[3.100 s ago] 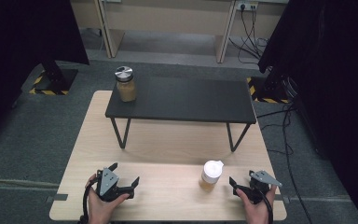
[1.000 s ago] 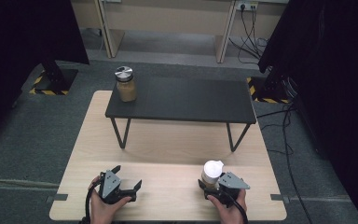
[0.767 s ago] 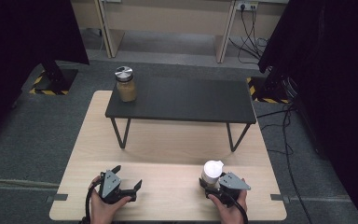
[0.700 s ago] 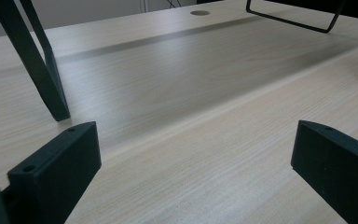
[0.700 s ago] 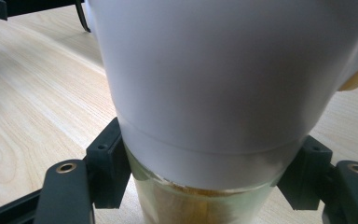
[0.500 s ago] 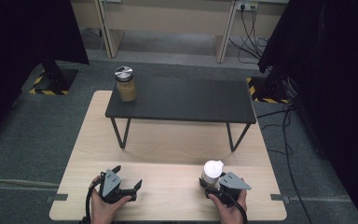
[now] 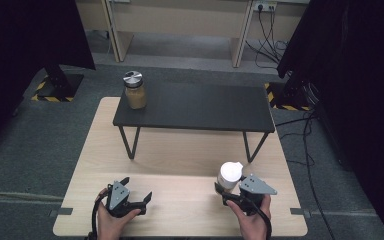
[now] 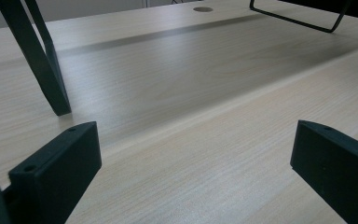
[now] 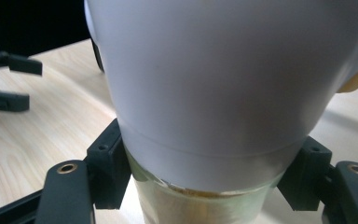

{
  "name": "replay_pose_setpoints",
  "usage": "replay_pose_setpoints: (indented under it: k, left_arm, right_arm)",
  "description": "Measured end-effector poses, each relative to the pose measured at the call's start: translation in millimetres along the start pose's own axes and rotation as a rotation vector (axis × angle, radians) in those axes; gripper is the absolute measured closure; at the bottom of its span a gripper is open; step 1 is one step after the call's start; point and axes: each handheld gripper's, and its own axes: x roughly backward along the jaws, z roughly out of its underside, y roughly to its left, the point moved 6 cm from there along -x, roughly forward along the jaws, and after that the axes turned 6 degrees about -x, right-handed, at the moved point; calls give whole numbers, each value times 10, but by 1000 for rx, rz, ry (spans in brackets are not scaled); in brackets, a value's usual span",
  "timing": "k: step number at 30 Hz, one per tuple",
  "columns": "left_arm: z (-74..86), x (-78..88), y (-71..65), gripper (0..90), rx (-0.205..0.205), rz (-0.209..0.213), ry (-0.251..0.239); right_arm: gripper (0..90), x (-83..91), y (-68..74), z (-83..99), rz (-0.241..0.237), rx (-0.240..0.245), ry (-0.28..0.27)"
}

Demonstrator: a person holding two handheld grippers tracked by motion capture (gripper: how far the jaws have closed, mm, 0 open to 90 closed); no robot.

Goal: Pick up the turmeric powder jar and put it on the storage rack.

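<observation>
Your right gripper is clamped on the white-capped jar just under its cap at the table's near right, left gripper empty and spread, so a tilt could let smooth glass slip.

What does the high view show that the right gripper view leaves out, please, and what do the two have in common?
High view alone: the black shelf standing on the wooden table, with a silver-lidded jar on its left end, plus the person's hands and the floor around.

Right gripper view alone: a close look at the grip, with the black pads pressing on the glass just below the white lid.

Both: the white-lidded jar in the right gripper, the left gripper with open jaws, and the pale tabletop.
</observation>
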Motion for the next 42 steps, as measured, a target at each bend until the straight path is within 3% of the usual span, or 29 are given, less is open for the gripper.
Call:
replay_pose_setpoints:
  k: [21, 33, 42]
  left_arm:
    - [1, 1, -14, 10, -6, -6, -2]
    - [4, 4, -9, 10, -4, -5, -4]
    - [1, 3, -19, 10, -10, -2, -3]
  right_arm:
    - [310, 82, -159, -1078, 25, 56, -26]
    - [311, -67, -404, -1756, 61, 67, -66]
    - [310, -276, -560, -1984, 70, 33, -74]
